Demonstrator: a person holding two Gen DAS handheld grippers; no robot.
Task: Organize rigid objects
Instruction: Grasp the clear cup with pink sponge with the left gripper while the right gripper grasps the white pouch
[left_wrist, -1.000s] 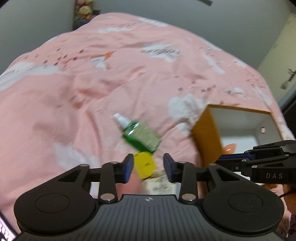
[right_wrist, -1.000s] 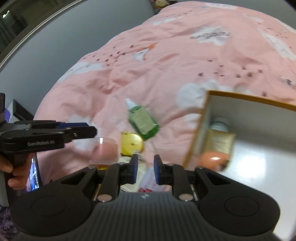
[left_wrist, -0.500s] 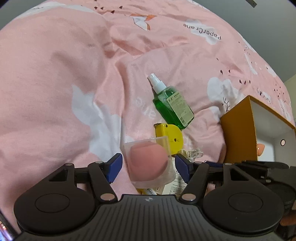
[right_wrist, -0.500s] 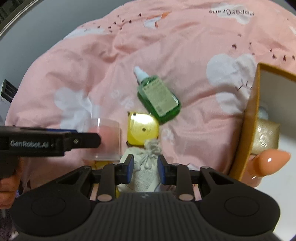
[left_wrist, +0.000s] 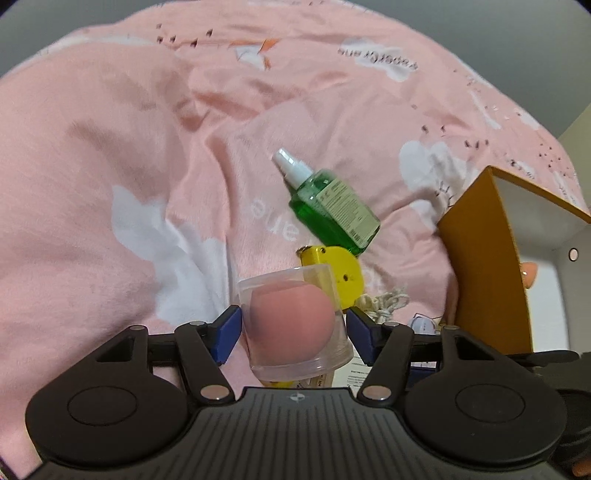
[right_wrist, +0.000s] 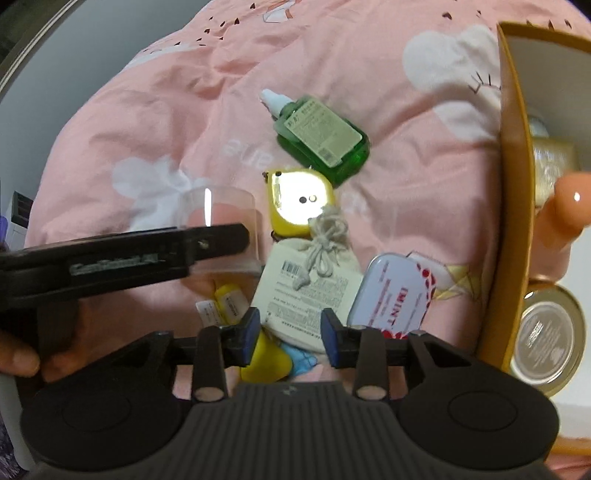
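Straddling a clear tub (left_wrist: 293, 321), left gripper (left_wrist: 293, 328) fingers spread, right gripper (right_wrist: 290, 334) parted over mint tin (right_wrist: 391, 295) unseen from left

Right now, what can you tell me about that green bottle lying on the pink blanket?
The green spray bottle is flat, clear green plastic with a white nozzle cap and a pale printed label facing up. It lies on its side on the pink quilt, nozzle pointing away from the yellow tape measure at its base. No gripper touches it.

Green bottle (left_wrist: 334, 206) – pink duvet (left_wrist: 110, 147).
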